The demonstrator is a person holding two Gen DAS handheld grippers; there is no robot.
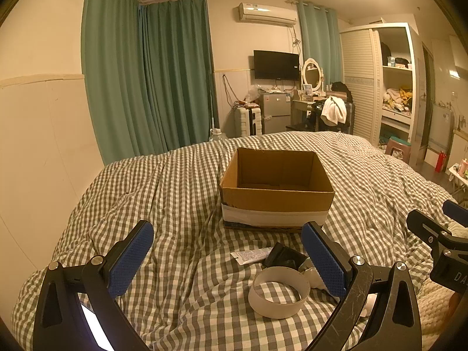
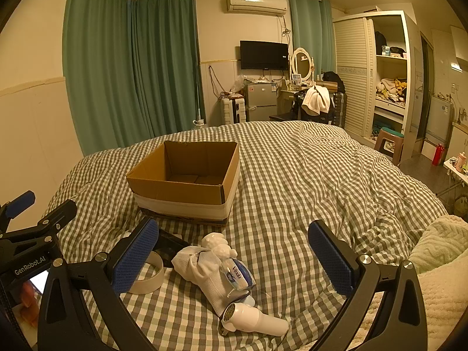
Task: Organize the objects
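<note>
An open cardboard box stands empty on the checked bed cover. In front of it lies a small pile. In the left wrist view I see a white tape ring, a flat sachet and a black item. The right wrist view shows a white sock, a Vinda tissue pack, a white figurine, a white hair dryer and the tape ring. My left gripper is open above the cover, left of the pile. My right gripper is open over the pile, holding nothing.
The checked cover spreads wide to the right of the box. A pale fluffy blanket lies at the near right. Teal curtains, a fridge, a dresser and a wardrobe stand beyond the bed.
</note>
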